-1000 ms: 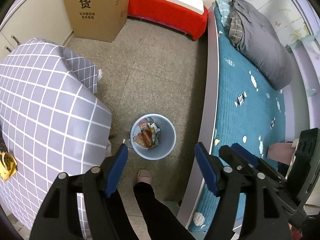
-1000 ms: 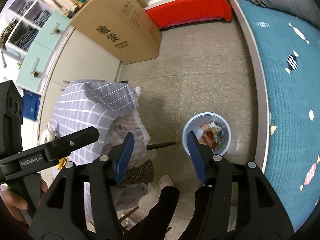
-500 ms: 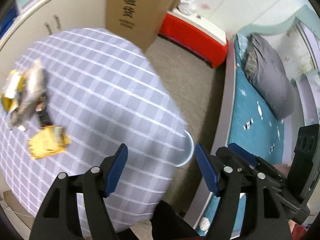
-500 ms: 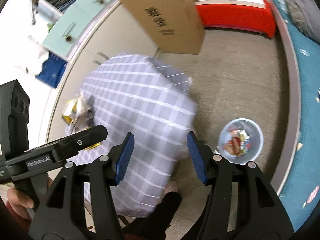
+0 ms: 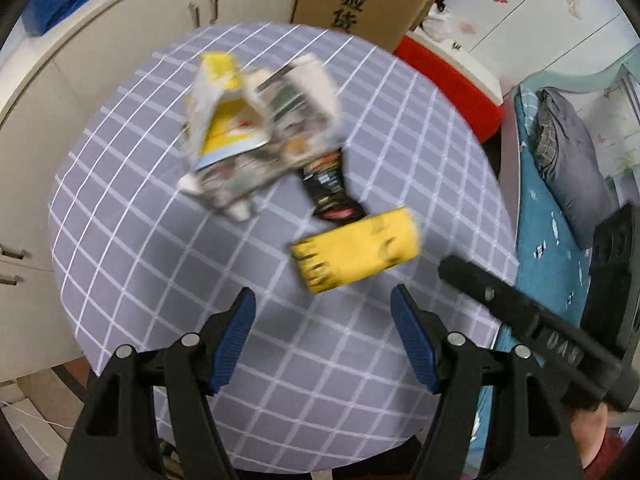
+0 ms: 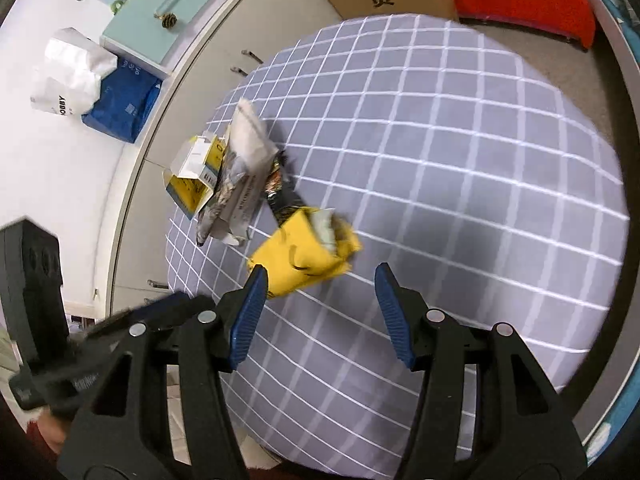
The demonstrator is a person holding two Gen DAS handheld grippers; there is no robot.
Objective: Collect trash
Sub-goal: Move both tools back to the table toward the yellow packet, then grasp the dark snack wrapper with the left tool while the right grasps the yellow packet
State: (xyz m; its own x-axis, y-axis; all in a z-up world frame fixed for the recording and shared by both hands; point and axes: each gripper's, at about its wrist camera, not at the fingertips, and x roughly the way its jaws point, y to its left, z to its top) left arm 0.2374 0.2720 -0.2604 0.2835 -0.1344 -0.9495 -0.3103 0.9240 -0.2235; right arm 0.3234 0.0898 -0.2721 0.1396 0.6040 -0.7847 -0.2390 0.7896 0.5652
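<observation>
Yellow wrapper (image 5: 354, 249) is seen lying on the grey checked counter (image 5: 160, 264), and it's the piece of trash nearest both tools. Just behind the wrapper a black packet (image 5: 330, 188) is laid, touching or nearly touching its far edge. Further behind the wrapper, a crumpled heap is made up of a torn yellow-and-white box (image 5: 224, 120) and a grey printed bag (image 5: 280, 136), all blurred so no print can be read.

Left gripper (image 5: 323, 344) is held above the counter, on the near side of the wrapper, with its blue fingers (image 5: 236, 330) spread wide and nothing between them. Right gripper (image 6: 320, 314) is held the same way, fingers (image 6: 394, 314) wide apart and nothing gripped; its left finger tip is seen right at the wrapper's (image 6: 306, 258) near edge, though contact can't be made out.

Beyond the heap, away from the wrapper, a cardboard box (image 5: 360, 0) with printed characters is stood on the floor by pale cabinets (image 5: 100, 52). A red bench (image 5: 452, 80) is seen just beside that box.
</observation>
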